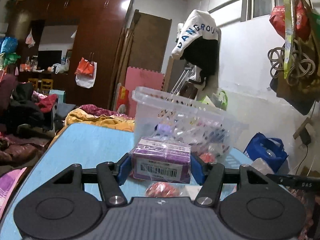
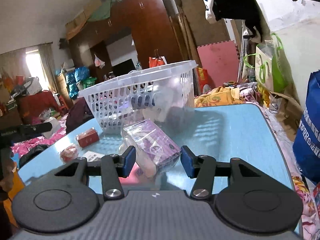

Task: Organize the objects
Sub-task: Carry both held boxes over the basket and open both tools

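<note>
My left gripper (image 1: pixel 161 165) is shut on a purple box in a clear wrapper (image 1: pixel 162 160), held above the light blue table (image 1: pixel 88 144) in front of the clear plastic basket (image 1: pixel 180 112). In the right wrist view, my right gripper (image 2: pixel 158 162) is open, its blue pads either side of a purple packet in clear plastic (image 2: pixel 154 144) that lies on the table (image 2: pixel 230 136). The pads stand apart from the packet. The basket (image 2: pixel 140 92) stands behind it with several items inside.
A red box (image 2: pixel 88 138) and a round red wrapped item (image 2: pixel 69 153) lie on the table's left part; the red item also shows under my left gripper (image 1: pixel 162 189). A blue bag (image 2: pixel 312 132) stands at the right edge. Bedding and clothes surround the table.
</note>
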